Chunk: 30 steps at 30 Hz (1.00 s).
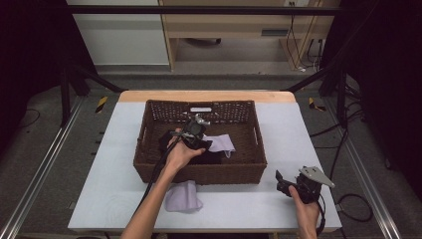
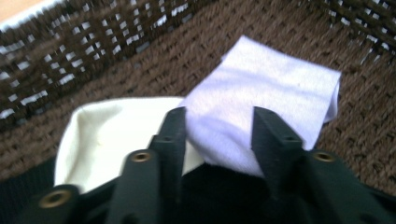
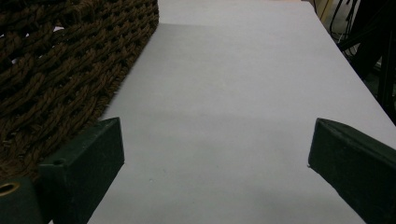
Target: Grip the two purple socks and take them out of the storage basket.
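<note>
Two grippers in play here, and your left gripper (image 2: 218,128) is the busy one. You've got it down inside the brown wicker basket (image 1: 199,174), jaws parted around the near edge of a pale lavender cloth (image 2: 261,98). The cloth sits between the two jaws, but there's a visible gap, so they're spread and haven't clamped on it. From the high view your left hand (image 1: 180,153) reaches over the basket's front wall, with the left gripper pointing toward the back.

That lavender cloth lies on the basket floor, roughly in the middle and a bit toward the right side. Just beside it, to the left in the left gripper view, there's a cream-coloured cloth (image 2: 116,135), and the lavender one overlaps its edge. Something black (image 1: 166,142) lies under both of them, some dark fabric; can't tell exactly what it is.

Your right gripper (image 1: 286,183) is well apart from all that. It rests low over the white table (image 1: 278,129), off the basket's front right corner, held in your right hand (image 1: 306,211). Its jaws are spread wide with nothing between them, just bare tabletop, and the basket's woven side shows at the left of the right gripper view.

One more lavender cloth (image 1: 183,196) sits crumpled on the table in front of the basket, just beside your left forearm.
</note>
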{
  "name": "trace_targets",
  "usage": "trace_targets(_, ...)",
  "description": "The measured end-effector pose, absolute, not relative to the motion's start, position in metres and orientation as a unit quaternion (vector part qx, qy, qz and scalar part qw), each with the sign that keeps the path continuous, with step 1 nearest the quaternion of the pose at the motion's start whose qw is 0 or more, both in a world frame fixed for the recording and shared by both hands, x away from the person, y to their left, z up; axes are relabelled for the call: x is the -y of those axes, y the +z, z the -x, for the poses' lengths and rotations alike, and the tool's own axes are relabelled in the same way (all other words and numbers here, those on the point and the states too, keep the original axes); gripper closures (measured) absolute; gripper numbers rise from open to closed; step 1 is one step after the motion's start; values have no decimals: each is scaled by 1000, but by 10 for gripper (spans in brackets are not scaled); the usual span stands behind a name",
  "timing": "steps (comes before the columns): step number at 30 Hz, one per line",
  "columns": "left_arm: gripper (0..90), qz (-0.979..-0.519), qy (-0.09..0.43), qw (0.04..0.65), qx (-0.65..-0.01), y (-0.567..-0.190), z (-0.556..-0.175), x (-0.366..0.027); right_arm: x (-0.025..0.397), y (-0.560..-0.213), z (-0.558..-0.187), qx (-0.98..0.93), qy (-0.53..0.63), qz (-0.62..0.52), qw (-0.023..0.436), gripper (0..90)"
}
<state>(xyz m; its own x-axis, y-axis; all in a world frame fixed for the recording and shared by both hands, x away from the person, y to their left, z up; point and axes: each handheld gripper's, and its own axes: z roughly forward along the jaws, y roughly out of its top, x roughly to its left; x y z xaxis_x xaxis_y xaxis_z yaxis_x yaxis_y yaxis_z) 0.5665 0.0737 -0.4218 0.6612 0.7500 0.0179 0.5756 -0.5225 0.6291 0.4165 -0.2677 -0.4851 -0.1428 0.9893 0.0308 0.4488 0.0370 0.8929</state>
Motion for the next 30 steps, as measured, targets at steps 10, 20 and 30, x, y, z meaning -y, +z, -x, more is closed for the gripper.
trace_targets(10,857,-864,148,289,-385,-416,-564,-76,268,-485,-416,-638,406,-564,332,40)
trace_targets(20,872,-848,168,334,-377,-404,-557,-82,268,-485,-416,-637,406,-565,331,40)
trace_targets(30,875,-812,178,411,-373,-390,-554,-91,268,-485,-416,-637,408,-564,331,40)
